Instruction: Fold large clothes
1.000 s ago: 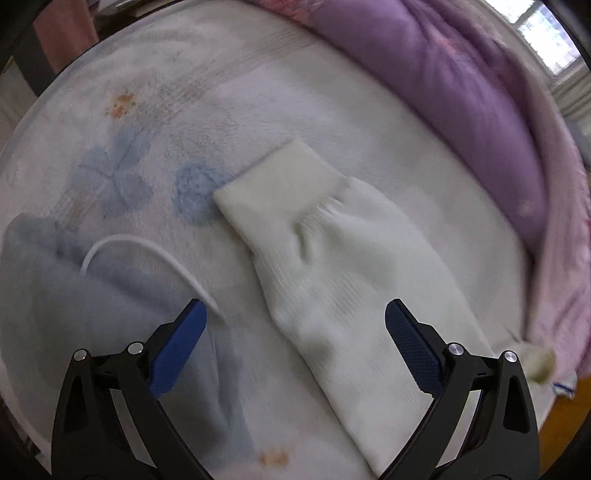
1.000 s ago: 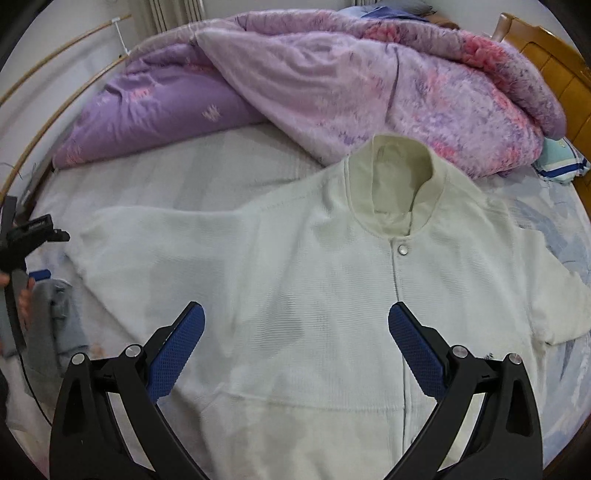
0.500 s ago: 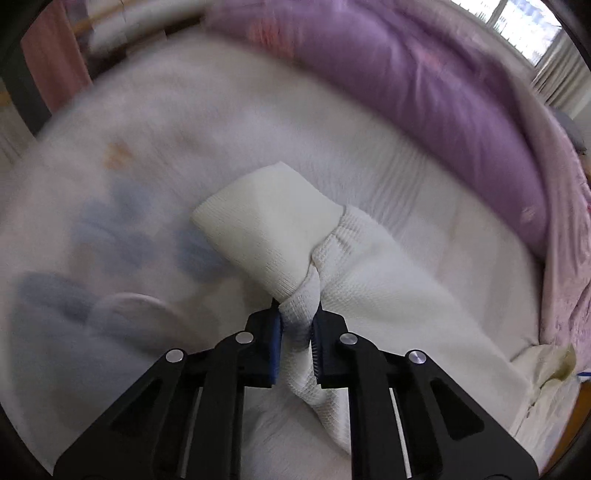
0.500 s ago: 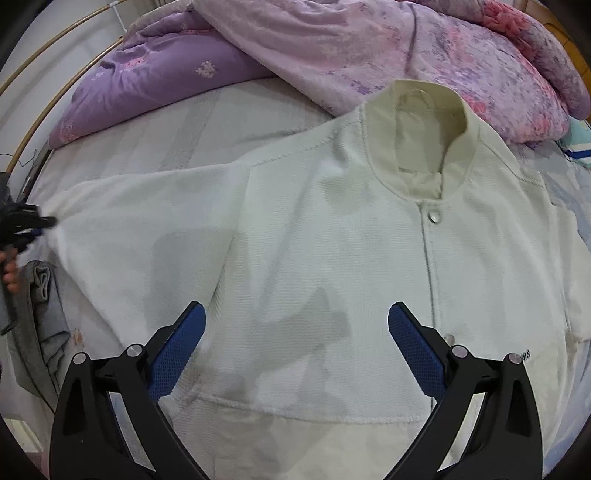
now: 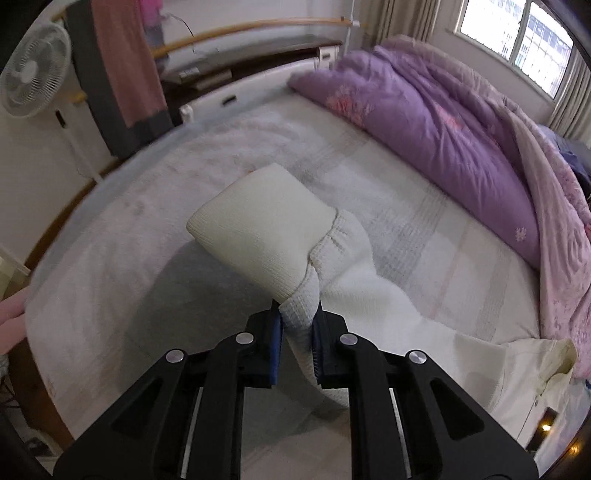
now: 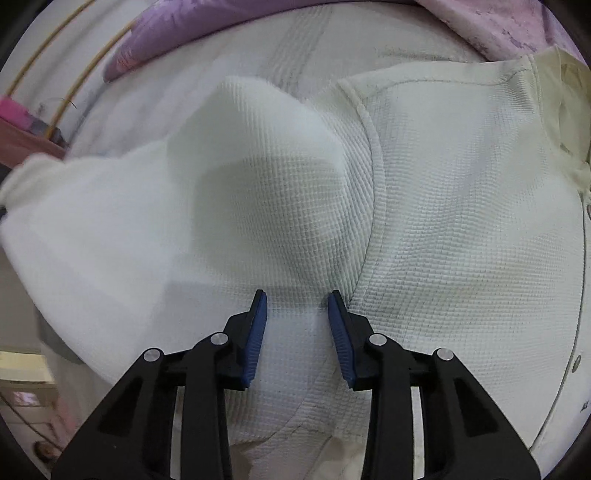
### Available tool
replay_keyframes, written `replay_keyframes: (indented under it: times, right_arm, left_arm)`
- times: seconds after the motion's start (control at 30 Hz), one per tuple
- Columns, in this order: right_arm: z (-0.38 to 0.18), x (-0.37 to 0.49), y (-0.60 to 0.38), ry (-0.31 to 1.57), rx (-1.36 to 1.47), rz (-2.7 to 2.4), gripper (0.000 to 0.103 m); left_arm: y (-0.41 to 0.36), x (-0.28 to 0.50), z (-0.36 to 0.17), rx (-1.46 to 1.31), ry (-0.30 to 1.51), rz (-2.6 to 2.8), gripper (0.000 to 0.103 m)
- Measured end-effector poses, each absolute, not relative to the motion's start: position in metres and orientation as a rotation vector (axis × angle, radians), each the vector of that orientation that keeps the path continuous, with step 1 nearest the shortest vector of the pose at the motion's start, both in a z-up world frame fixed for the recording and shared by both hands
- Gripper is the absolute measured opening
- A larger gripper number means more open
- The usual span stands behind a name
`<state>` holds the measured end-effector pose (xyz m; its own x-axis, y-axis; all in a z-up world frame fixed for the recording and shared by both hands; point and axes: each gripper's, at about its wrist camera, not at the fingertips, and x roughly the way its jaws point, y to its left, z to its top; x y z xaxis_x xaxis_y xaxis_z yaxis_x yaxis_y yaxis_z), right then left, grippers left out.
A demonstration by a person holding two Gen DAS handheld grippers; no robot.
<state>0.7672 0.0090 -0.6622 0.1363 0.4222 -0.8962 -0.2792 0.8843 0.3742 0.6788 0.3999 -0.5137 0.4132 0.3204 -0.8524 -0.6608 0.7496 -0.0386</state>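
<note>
Pale sheeting covers the bed (image 5: pixel 369 192) that fills our left wrist view, with a purple quilt (image 5: pixel 436 122) heaped along its far side, a white fan (image 5: pixel 31 70) against the wall at upper left, a pink and grey cloth (image 5: pixel 122 74) hanging beside it, and a window (image 5: pixel 517 33) at upper right. We see the left hand-held gripper (image 5: pixel 297 341) closed tight on the sleeve (image 5: pixel 340 266) of the cream jacket (image 5: pixel 498 369), its blue pads pinching a bunched fold of waffle-textured fabric just behind the cuff (image 5: pixel 266 225). The cuff is smooth ribbed knit, a shade yellower than the sleeve, and it stands raised off the sheet, casting a shadow on the bed below it. The sleeve trails away to the right, down to the jacket body lying on the bed near the quilt's edge. From the right wrist view we look closely down on the same jacket (image 6: pixel 461 221), spread on the bed (image 6: pixel 295 48) with the quilt (image 6: pixel 166 33) at the top; its weave is a fine white-cream waffle grid, a curved shoulder seam runs down the middle, and a snap-button placket runs along the right edge. The sleeve (image 6: pixel 147 206) rises in a blurred hump to the left. We see the right hand-held gripper (image 6: pixel 297 306) partly open, blue pads apart just above the fabric near the seam, gripping nothing.
</note>
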Motion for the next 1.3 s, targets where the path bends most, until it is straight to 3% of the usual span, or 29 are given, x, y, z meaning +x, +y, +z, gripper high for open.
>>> replay_keyframes:
  times: [0.23,0.4,0.6,0.77,0.9,1.1,1.17,1.23,1.3]
  right_arm:
    - [-0.591,0.75,-0.141,1.142,0.27,0.388,0.038]
    - [-0.56,0.728,-0.289,1.043,0.29,0.197,0.046]
    - [-0.548,0.688,-0.468,0.971,0.454,-0.04,0.051]
    - [-0.554,0.643,-0.595,0.947,0.57,-0.252,0.053]
    - [-0.578,0.612,-0.665,0.94,0.702,-0.358,0.058]
    - [-0.627,0.577,-0.738,0.928,0.858,-0.536,0.059]
    - [-0.639,0.57,-0.755,0.911,0.903,-0.575,0.059]
    - [-0.648,0.565,-0.77,0.89,0.957,-0.588,0.061]
    - [-0.654,0.562,-0.78,0.857,1.003,-0.59,0.064]
  left_arm:
    - [0.269,0.678,-0.436,-0.264,0.768,0.508,0.014]
    - [0.125,0.708,-0.426,-0.197,0.759,0.311,0.014]
    - [-0.075,0.746,-0.467,-0.142,0.878,0.08,0.014]
    - [-0.227,0.758,-0.531,0.005,0.959,-0.038,0.014]
    - [-0.306,0.759,-0.592,0.128,1.036,-0.109,0.014]
    - [-0.344,0.76,-0.65,0.152,1.165,-0.185,0.017]
    - [-0.337,0.759,-0.651,0.063,1.184,-0.227,0.024]
    - [-0.335,0.762,-0.655,-0.013,1.232,-0.282,0.061]
    - [-0.335,0.76,-0.655,-0.107,1.255,-0.353,0.08]
